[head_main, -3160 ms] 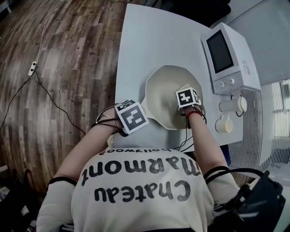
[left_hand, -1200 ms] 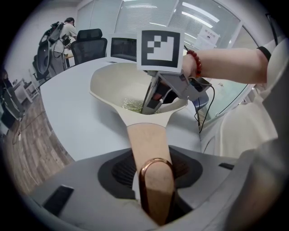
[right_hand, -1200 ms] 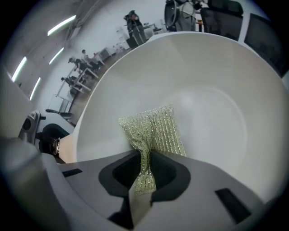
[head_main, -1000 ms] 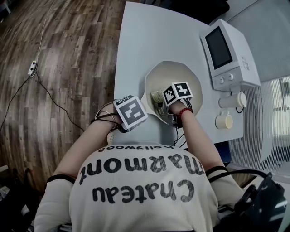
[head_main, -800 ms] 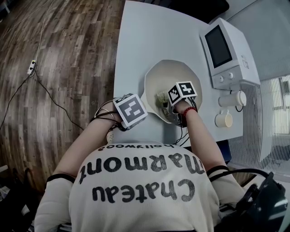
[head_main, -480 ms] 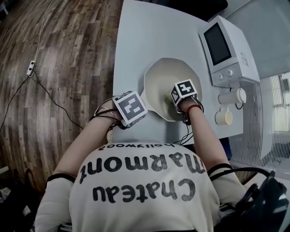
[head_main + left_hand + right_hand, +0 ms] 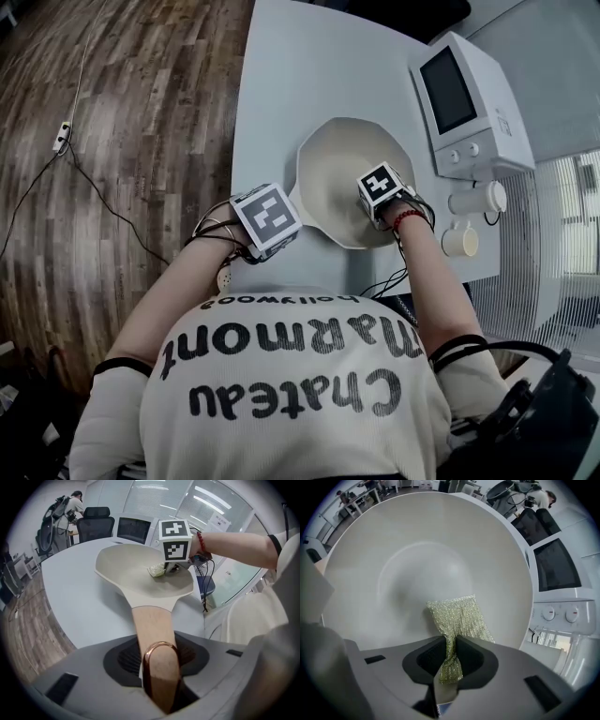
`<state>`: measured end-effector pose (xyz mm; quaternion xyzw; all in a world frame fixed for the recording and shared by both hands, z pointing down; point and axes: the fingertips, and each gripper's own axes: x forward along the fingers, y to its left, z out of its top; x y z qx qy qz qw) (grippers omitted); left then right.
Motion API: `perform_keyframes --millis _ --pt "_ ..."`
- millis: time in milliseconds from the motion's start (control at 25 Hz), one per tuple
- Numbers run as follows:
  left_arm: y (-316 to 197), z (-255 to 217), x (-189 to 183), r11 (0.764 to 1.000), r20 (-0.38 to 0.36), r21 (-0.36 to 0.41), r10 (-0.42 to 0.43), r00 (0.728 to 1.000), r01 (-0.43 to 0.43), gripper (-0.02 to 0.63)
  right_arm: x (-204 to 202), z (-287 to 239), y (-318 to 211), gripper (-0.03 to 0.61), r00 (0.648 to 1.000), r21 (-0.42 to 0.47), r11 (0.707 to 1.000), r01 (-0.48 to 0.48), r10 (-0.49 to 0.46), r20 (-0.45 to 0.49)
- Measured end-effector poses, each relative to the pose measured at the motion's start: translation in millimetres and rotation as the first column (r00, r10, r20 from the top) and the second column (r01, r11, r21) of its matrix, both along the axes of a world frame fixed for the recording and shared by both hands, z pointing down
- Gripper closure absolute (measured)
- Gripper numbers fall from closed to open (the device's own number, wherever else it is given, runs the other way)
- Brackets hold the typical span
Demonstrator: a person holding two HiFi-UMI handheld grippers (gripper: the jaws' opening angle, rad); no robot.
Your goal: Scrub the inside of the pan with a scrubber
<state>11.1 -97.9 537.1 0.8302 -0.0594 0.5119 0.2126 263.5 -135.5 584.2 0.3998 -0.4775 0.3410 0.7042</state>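
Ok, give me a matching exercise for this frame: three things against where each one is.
Things: 1 pan handle; 2 scrubber; 3 microwave.
Places: A pinched in the right gripper, on the pan's inside; B beside the pan on the table; C clamped in the left gripper.
Pairs: 1-C, 2-A, 3-B.
The left jaws have just closed slightly tighter on the handle.

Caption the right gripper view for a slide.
Right tool pinches a glittery yellow-green mesh scrubber inside a cream round pan beside a white microwave.
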Motion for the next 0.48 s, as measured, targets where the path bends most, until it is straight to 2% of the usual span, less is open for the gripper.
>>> perform_keyframes --millis 200,320,480 --pt "0.7 0.2 -0.3 1.0 -0.009 -0.012 -0.002 1.0 0.002 0.449 11.8 -15.9 -6.7 0.514 0.999 0.059 0.998 0.036 -0.035 -0.024" --pt "0.7 0.2 0.2 1.0 -0.011 -0.012 0.0 1.0 0.0 0.449 13.1 -26.0 -6.3 0.514 1.0 0.088 0.996 0.031 -0.03 -0.008" --pt "1.2 0.2 -1.1 1.0 -0.014 -0.027 -0.003 1.0 0.003 0.449 22.3 -39.5 -24.9 0.514 0.996 0.158 0.984 0.084 -0.082 -0.021"
